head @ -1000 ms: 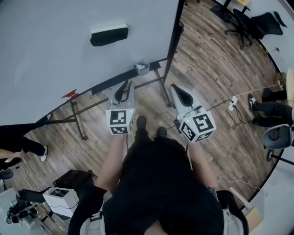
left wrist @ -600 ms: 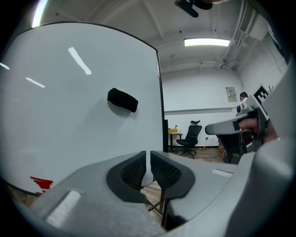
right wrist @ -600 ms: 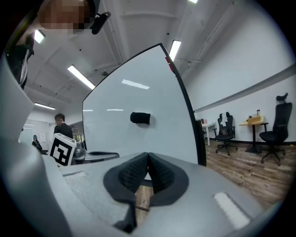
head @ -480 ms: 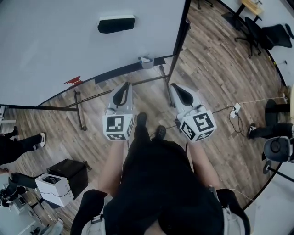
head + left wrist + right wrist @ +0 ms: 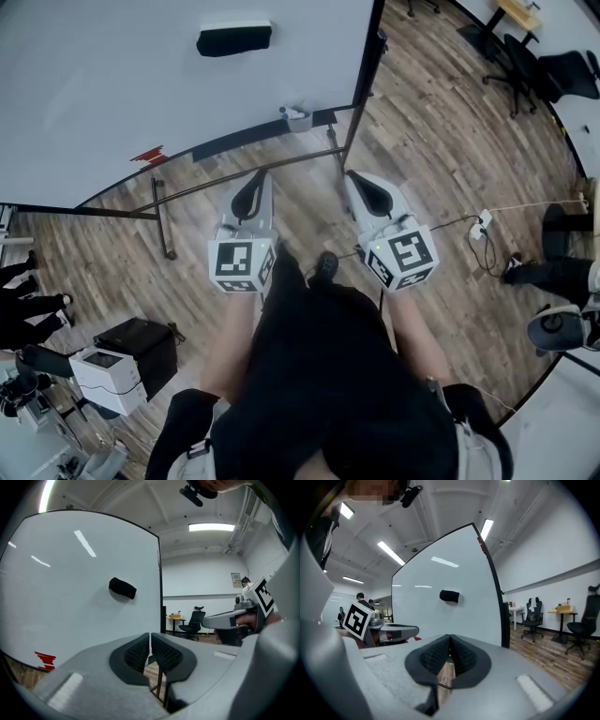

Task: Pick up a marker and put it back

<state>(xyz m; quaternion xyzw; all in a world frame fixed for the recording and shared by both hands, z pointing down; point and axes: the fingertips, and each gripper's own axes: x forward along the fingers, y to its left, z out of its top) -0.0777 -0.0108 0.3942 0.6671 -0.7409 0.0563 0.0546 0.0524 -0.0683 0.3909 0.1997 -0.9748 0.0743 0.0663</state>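
Standing before the whiteboard [image 5: 141, 84], the person held both tools low and pointed toward its lower edge. The left tool [image 5: 255, 178] had its ribbed pads pressed together with nothing between them, and its own view confirmed this [image 5: 150, 651]. The right tool [image 5: 353, 178] was likewise closed and empty, its pads meeting along a thin seam [image 5: 450, 654].

What looked like the marker [image 5: 294, 113] was a small pale thing on the tray [image 5: 244, 142] along the board's foot, near the board's right-hand end. It was too small in the head view to make out its long axis, though it probably ran along the tray. Neither gripper view showed it. The tools' own bodies filled the lower part of both views, leaving only the board face and the dark eraser [image 5: 234, 37] stuck high on it.

The marker lay ahead of both tools and well apart from them. Sideways it fell between the two lines they pointed along, ahead and to the right of the left tool and ahead and to the left of the right one. Neither was clearly nearer, though the left seemed marginally closer. Whichever was chosen would have needed to spread its pads, move forward and turn inward toward the tray.
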